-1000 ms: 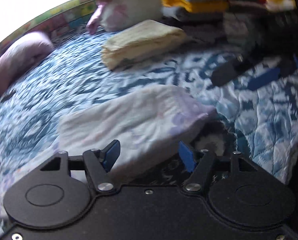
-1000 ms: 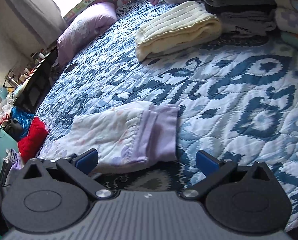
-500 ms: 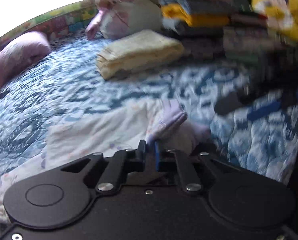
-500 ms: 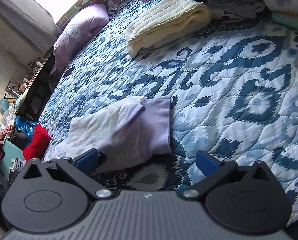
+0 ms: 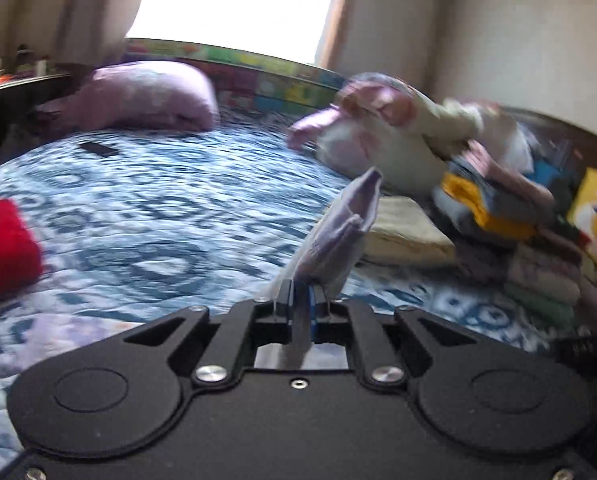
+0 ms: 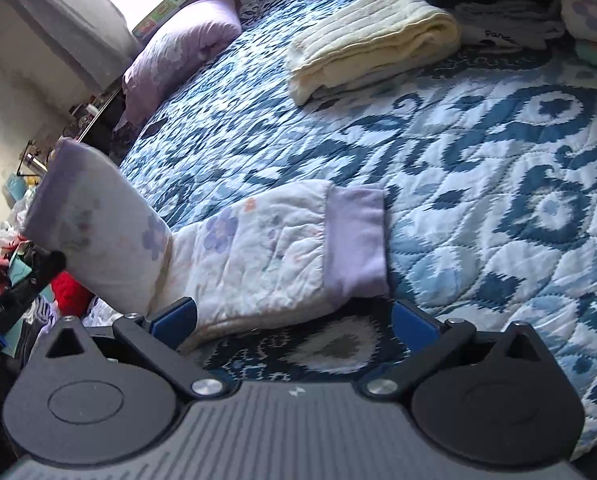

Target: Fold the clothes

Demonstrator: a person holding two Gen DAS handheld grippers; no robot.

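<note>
The left gripper (image 5: 301,305) has lifted its clamped lilac cuff off the quilt (image 6: 478,168). Only the right view shows the floral garment (image 6: 258,256) whole — one leg raised, the other flat between the right gripper (image 6: 294,316)'s wide jaws.

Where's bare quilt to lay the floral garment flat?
Open quilt lies right of the floral garment, in front of the cream folded blanket. More between the purple pillow and the garment. Crowded: clothes stacks at the far right.
</note>
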